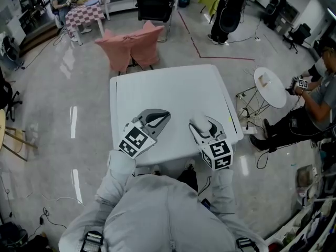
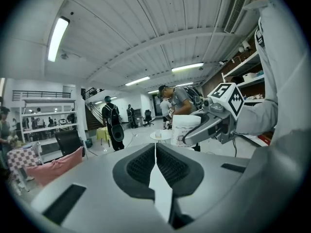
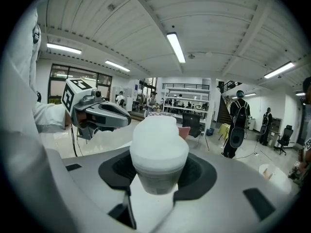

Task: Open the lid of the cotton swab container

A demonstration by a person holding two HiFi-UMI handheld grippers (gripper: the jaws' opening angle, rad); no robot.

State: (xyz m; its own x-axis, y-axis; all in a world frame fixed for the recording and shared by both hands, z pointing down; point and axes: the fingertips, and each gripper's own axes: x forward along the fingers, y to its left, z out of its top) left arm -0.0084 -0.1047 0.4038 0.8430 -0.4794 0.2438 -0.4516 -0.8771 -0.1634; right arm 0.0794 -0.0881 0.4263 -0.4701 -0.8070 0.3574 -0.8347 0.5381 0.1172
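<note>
Found the cotton swab container (image 3: 159,154) standing upright between the jaws of the right gripper (image 1: 206,126), clenched at its lower body by the dark pads on either side. Noted the white domed lid (image 3: 155,130) on top, in place, rising well clear of the jaw line. Placed the container, by the head view, over the near right part of the white table (image 1: 173,83); cannot tell whether resting on the top or lifted just off it. Logged the left gripper (image 2: 155,153) as clenched on nothing, jaws pressed together along a thin seam. Set it over the near left part of the table, to the left of the container, apart and not touching. Spotted the container again in the left gripper view, right of the closed tips, pinched in the right gripper; print on its side too small to read.
</note>
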